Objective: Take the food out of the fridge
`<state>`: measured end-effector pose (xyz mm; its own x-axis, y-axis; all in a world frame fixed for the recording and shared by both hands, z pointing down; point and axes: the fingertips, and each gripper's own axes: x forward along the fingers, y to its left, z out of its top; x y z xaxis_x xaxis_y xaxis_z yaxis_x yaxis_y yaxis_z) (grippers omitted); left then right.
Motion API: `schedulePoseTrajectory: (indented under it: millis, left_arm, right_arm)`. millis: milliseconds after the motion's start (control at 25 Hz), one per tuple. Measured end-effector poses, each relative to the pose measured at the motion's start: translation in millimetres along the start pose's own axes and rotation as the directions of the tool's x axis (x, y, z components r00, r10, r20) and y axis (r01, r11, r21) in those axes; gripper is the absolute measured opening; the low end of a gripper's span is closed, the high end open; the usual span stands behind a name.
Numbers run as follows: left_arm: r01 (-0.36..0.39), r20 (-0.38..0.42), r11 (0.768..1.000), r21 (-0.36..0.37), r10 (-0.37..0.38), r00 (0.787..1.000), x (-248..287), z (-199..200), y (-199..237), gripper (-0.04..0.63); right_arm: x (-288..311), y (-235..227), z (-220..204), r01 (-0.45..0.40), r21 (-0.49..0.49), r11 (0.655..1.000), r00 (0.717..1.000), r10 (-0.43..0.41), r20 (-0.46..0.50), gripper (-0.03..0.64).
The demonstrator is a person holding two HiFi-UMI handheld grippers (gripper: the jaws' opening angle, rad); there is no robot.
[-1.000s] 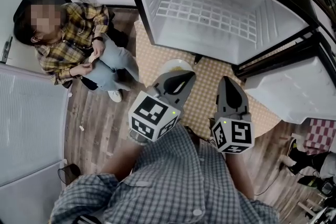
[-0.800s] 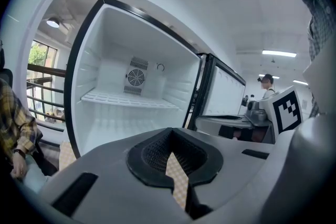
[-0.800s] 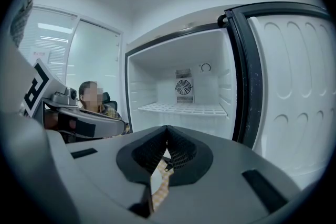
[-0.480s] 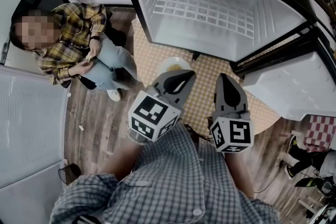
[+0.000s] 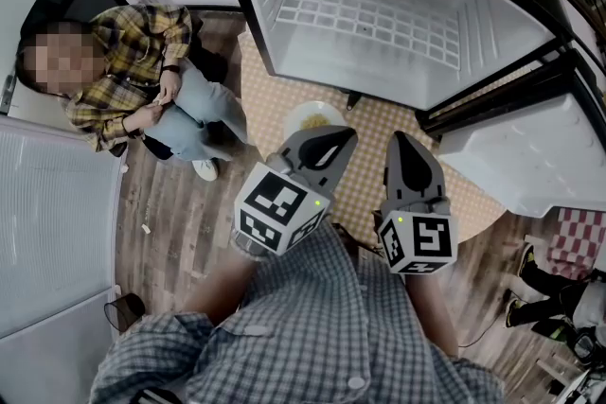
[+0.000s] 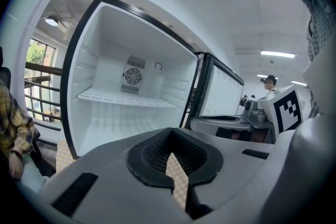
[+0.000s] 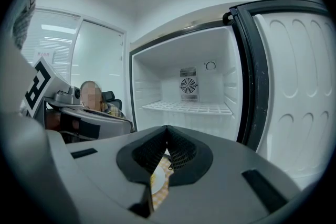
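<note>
Food (image 5: 317, 120), yellowish, sits on a white plate (image 5: 305, 114) outside the fridge (image 5: 492, 33), on the tan checkered surface (image 5: 379, 142) in front of its open compartment. In the head view the plate lies just ahead of the left gripper (image 5: 343, 133), whose tip covers its near edge, and a little to the left of the right gripper (image 5: 398, 139). Neither gripper touches it.

Both pairs of jaws are drawn together with nothing held. The left gripper view shows only checkered surface through the slit behind the meeting tips, while the right gripper view shows a sliver of the plate (low, behind its own closed tips). The two grippers are side by side, pointing toward the fridge, which shows bare white walls and a wire shelf (image 5: 369, 9), with its door (image 5: 530, 156) swung out to the right. A person in a plaid shirt (image 5: 128, 61) sits at the left, well apart from the plate.
</note>
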<state>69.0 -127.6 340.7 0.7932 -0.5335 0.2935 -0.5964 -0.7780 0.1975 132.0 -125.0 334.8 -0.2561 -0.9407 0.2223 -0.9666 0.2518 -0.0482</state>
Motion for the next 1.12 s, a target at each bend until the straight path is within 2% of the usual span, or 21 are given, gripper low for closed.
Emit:
schedulePoseTrajectory:
  millis: [360,1120]
  left_arm:
    - [0.008,-0.016,1.000,0.011,-0.008,1.000,1.3,-2.8,-2.1,0.006]
    - [-0.005,-0.016,1.000,-0.015,0.005,1.000,3.6,-5.0,3.6,0.006]
  right_arm:
    - [1.6,3.8,-2.6,-0.011,-0.004,1.000,1.000,0.011,-0.013,0.009]
    - [6.0,5.9,-9.8,-0.045,-0.005,0.999,0.998,0.045,-0.033,0.009]
